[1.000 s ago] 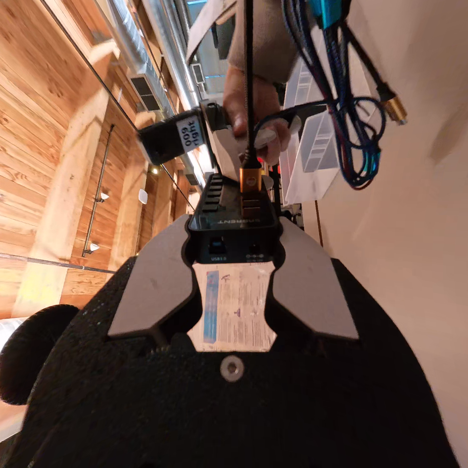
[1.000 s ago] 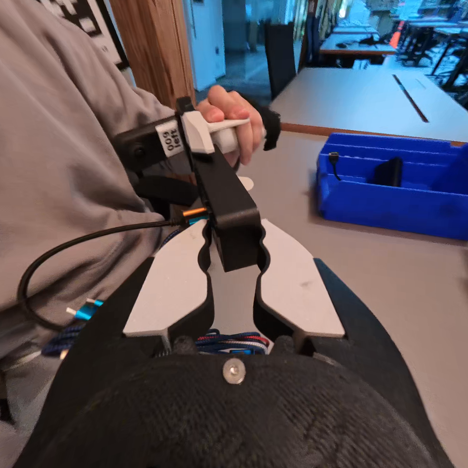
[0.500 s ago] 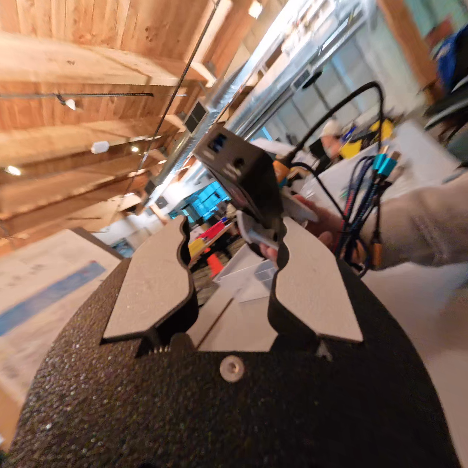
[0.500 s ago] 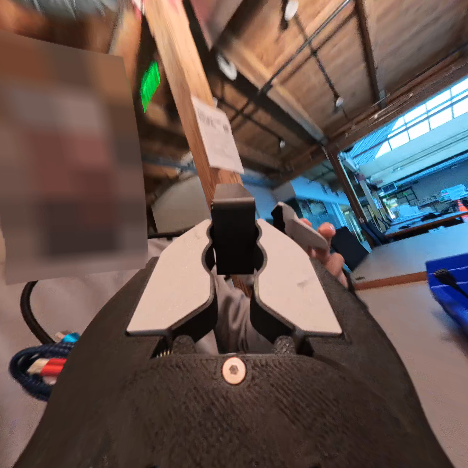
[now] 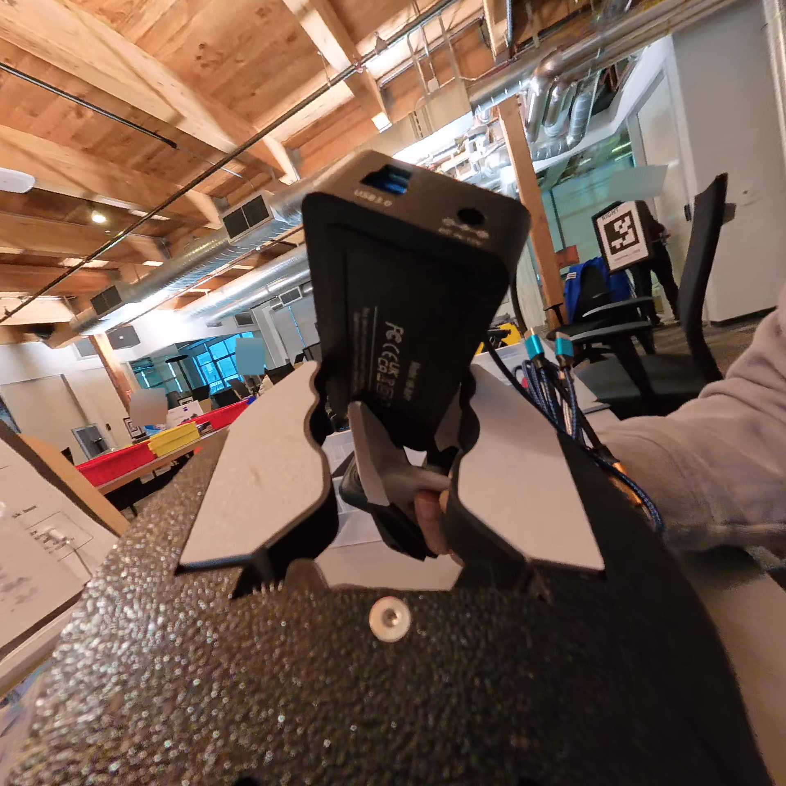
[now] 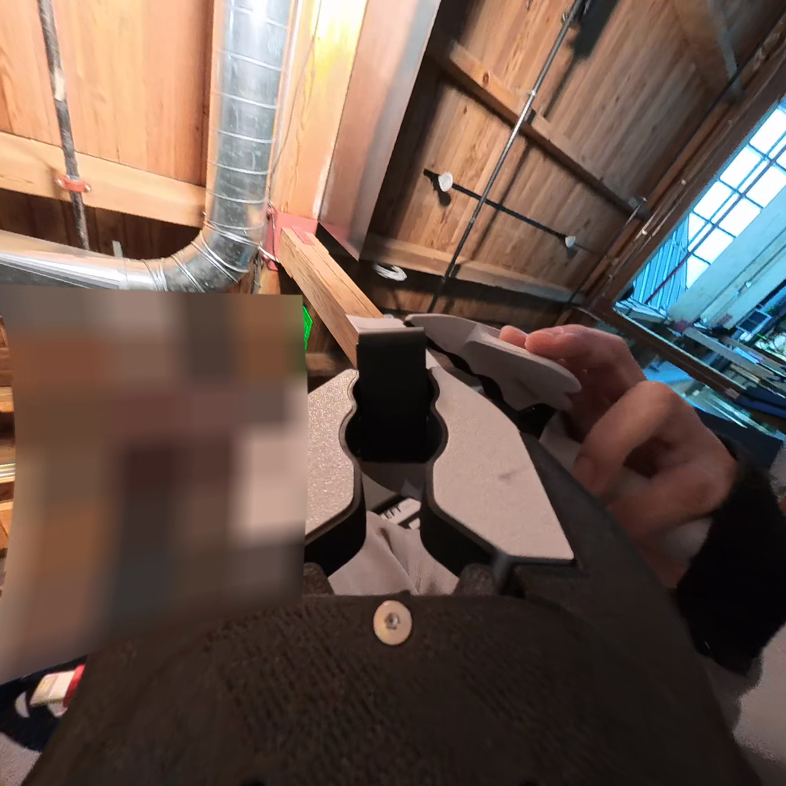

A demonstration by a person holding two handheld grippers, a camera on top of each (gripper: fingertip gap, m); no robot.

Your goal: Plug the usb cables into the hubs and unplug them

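A second ago both of your tools were clamped on the hub (image 5: 408,272) and its row of ports faced the left camera, with an orange plug seated. Now you have turned it over, so its flat underside faces that camera. The left gripper (image 5: 393,378) has let go: its jaws stand spread with the hub's lower end between the tips, and I cannot tell whether they touch it. The right gripper (image 6: 391,383) stays closed tight on the hub's end and carries it alone, held up in the air.

With the ports turned away, you cannot confirm from here whether the orange plug is still in. The cable bundle (image 5: 553,395), blue braid with teal plugs, hangs just right of the hub, unplugged. I'd judge most of the plugging is still ahead.

The hub's underside carries pale printed marks and small text by its two end sockets. Far right of the hub stands a black-and-white square marker board (image 5: 622,238).
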